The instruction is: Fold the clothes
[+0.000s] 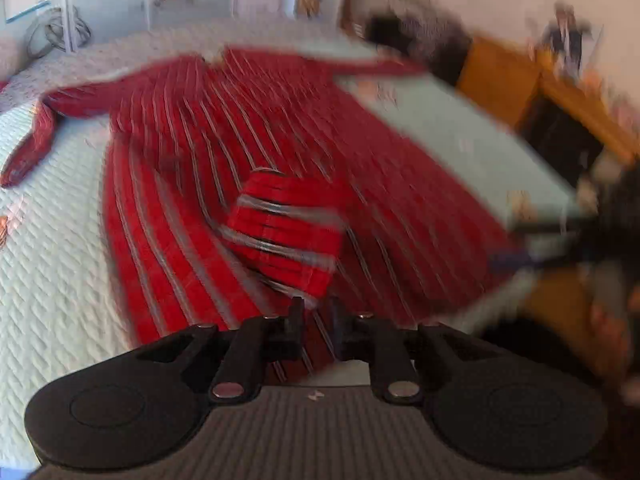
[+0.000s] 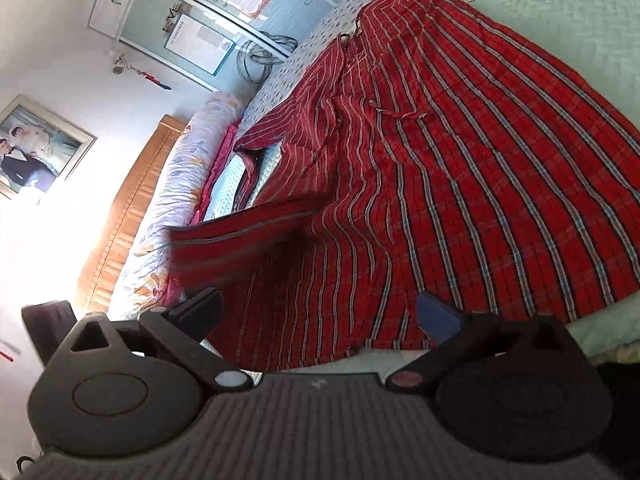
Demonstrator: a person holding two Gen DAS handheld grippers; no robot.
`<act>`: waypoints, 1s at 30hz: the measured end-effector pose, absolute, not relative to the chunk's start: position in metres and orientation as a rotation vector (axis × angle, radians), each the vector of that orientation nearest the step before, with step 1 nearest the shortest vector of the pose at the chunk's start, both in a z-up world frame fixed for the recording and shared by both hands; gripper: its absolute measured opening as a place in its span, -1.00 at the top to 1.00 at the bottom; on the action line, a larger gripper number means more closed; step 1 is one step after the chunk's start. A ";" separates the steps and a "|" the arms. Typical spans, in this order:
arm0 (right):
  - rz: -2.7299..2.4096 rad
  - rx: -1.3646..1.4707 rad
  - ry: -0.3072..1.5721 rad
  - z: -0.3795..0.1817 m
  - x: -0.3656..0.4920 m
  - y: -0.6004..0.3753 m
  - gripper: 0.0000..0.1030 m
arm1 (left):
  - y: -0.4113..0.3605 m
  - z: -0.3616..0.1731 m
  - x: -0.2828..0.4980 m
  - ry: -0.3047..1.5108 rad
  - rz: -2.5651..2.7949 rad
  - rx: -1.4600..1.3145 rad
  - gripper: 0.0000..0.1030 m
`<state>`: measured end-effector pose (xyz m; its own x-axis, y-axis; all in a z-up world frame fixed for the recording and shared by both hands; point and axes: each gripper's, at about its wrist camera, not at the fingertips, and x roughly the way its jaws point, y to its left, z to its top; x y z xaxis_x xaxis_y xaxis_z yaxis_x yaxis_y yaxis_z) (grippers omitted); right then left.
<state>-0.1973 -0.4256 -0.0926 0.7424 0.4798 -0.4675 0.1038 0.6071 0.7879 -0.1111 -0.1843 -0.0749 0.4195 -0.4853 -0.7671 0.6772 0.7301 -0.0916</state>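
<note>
Black left gripper, silver pivot screws, ribbed grey base

Right gripper jaws spread wide, nothing between them, over hem of red striped garment spread flat on pale green bedspread. Ahead-left of the fingers a blurred raised flap of the same cloth; rolled floral quilt further left.

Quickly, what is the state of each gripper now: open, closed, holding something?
Left gripper: nearly closed on a fold of the red striped garment.
Right gripper: open, holding nothing, above the garment's hem.
</note>
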 end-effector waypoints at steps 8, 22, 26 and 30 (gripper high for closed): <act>0.243 0.922 0.736 -0.101 -0.204 -0.429 -0.99 | -0.135 -0.090 -0.098 0.927 -0.503 -0.089 0.50; 0.477 0.672 0.782 -0.108 -0.106 -0.325 -0.99 | -0.066 -0.130 -0.058 0.997 -0.173 -0.363 0.29; 0.455 0.411 0.775 -0.115 -0.082 -0.281 -0.99 | -0.044 -0.135 -0.055 1.010 -0.153 -0.386 0.25; 0.420 0.321 0.770 -0.128 -0.065 -0.263 -0.73 | -0.039 -0.141 -0.056 1.021 -0.146 -0.361 0.17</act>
